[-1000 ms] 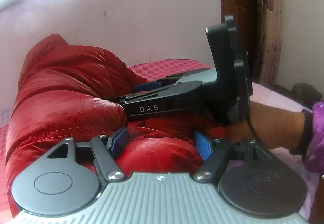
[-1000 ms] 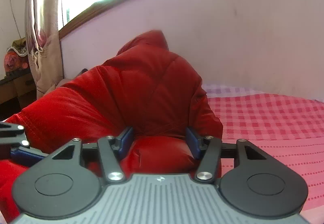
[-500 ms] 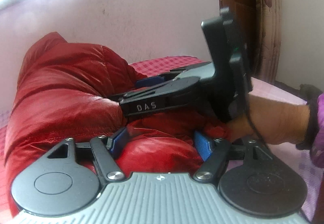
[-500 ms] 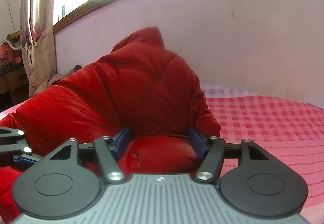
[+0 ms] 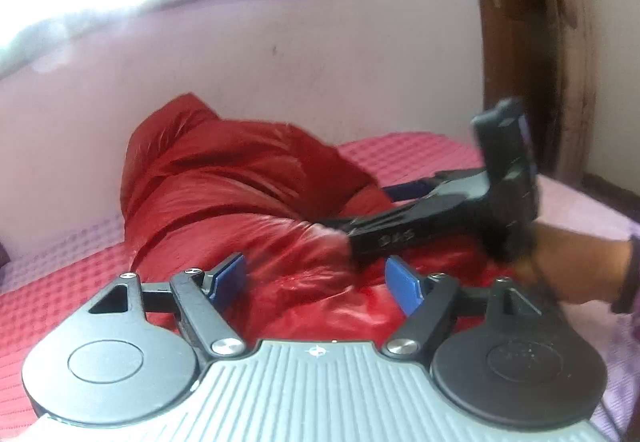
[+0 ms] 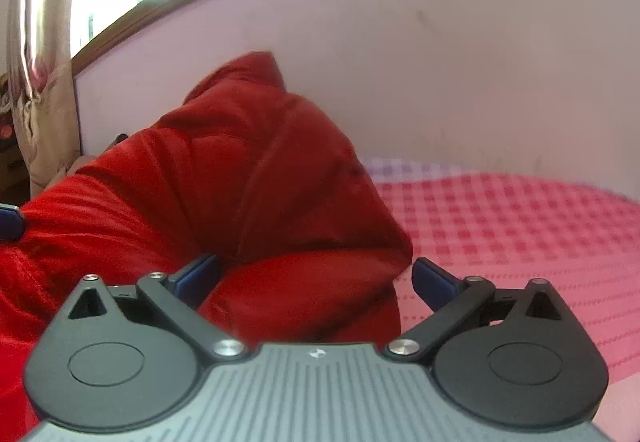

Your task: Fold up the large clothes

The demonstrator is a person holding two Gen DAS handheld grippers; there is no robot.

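Puffy shiny red quilted jacket (image 5: 240, 202) lies bunched on a pink-and-red checked bedspread (image 6: 500, 226), up against the pale wall. Right gripper (image 6: 316, 278) is opening, blue pads wide; a jacket fold sits between them, the right pad clear of the fabric. Left gripper (image 5: 316, 282) is also opening, pads spread over the jacket, not pinching. Bare hand (image 5: 576, 266) holds the right gripper's black handle beside it.

Red puffy quilted jacket (image 5: 240, 210), glossy fabric, bunched in thick folds on pink checked bedspread (image 6: 520, 226). Fills left and centre of right wrist view, centre of left wrist view. One end peaks upward against pale wall; lower fold bulges toward camera.
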